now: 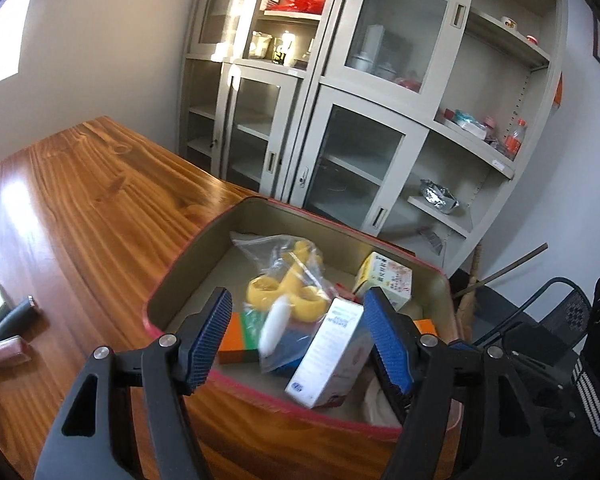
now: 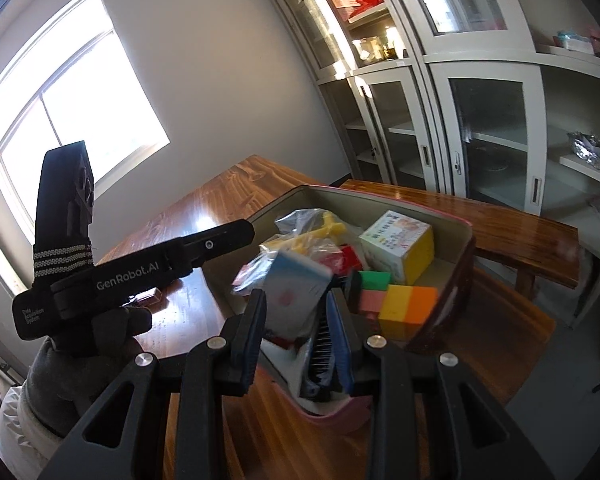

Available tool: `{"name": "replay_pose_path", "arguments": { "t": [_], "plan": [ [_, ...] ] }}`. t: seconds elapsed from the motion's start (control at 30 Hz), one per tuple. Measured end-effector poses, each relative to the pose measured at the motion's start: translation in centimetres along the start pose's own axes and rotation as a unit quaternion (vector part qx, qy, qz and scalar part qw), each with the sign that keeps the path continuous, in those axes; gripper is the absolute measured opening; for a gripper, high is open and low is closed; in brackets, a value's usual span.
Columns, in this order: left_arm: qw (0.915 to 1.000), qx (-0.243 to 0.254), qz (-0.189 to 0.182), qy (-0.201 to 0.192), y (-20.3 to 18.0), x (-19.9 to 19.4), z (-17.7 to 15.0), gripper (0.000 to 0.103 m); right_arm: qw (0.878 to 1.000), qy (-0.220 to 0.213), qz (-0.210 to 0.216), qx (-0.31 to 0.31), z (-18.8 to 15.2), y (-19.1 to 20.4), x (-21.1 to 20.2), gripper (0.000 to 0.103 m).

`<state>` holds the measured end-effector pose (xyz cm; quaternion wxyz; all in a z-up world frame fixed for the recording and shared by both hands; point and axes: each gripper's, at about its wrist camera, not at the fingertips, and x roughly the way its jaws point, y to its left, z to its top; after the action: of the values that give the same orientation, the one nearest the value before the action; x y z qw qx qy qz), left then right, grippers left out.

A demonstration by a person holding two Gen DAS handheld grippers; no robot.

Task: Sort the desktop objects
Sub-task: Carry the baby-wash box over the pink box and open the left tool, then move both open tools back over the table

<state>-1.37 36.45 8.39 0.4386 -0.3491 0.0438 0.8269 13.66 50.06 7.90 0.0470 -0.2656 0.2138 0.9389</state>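
A red-rimmed storage box (image 1: 204,254) (image 2: 462,240) stands on the wooden table. It holds a clear bag with yellow plastic parts (image 1: 288,280) (image 2: 320,236), a yellow and white carton (image 1: 384,280) (image 2: 400,246), coloured blocks (image 1: 236,338) (image 2: 408,304) and a white and blue carton (image 1: 332,352). My left gripper (image 1: 300,340) is open just above the box, its jaws to either side of that carton. My right gripper (image 2: 298,320) hangs over the box's near edge with the blurred white and blue carton (image 2: 296,296) between its jaws; contact is unclear.
Small dark cosmetic tubes (image 1: 12,320) and a pink bottle (image 1: 4,354) lie on the table (image 1: 100,200) at the left. Grey glass-door cabinets (image 1: 340,120) stand behind the table. A wooden bench (image 2: 520,220) is beyond the box. The left gripper's body (image 2: 140,268) crosses the right wrist view.
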Motion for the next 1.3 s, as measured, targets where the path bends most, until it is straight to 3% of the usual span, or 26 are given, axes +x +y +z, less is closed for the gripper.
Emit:
{"name": "replay_pose_path", "arguments": {
  "t": [0.23, 0.47, 0.57, 0.63, 0.7, 0.9, 1.13, 1.3],
  "plan": [
    [0.9996, -0.001, 0.027, -0.01, 1.8, -1.7, -0.7, 0.072, 1.0, 0.005, 0.014, -0.008, -0.1, 1.9, 0.8, 0.042],
    [0.9972, -0.038, 0.064, -0.009, 6.0, -3.6, -1.7, 0.075, 0.998, 0.019, 0.045, -0.03, -0.6, 5.1, 2.3, 0.045],
    [0.9954, -0.052, 0.079, -0.018, 7.9, -5.0, -2.1, 0.075, 0.997, 0.025, 0.057, -0.039, -0.9, 6.5, 3.0, 0.054],
    [0.9939, -0.061, 0.089, -0.023, 9.1, -5.9, -2.4, 0.075, 0.997, 0.027, 0.063, -0.045, -1.2, 7.5, 3.3, 0.067],
    [0.9918, -0.071, 0.102, -0.029, 10.4, -6.7, -2.6, 0.075, 0.996, 0.029, 0.067, -0.049, -1.4, 8.2, 3.6, 0.069],
    [0.9839, -0.097, 0.144, -0.044, 14.7, -9.4, -3.5, 0.075, 0.991, 0.048, 0.091, -0.08, -2.4, 11.2, 4.6, 0.069],
    [0.9666, -0.107, 0.228, -0.048, 19.7, -12.2, -5.2, 0.075, 0.986, 0.08, 0.11, -0.1, -4.0, 14.0, 6.7, 0.069],
    [0.959, -0.132, 0.248, -0.04, 23.4, -13.0, -6.3, 0.075, 0.982, 0.101, 0.119, -0.107, -5.1, 15.2, 7.9, 0.069]
  ]
}}
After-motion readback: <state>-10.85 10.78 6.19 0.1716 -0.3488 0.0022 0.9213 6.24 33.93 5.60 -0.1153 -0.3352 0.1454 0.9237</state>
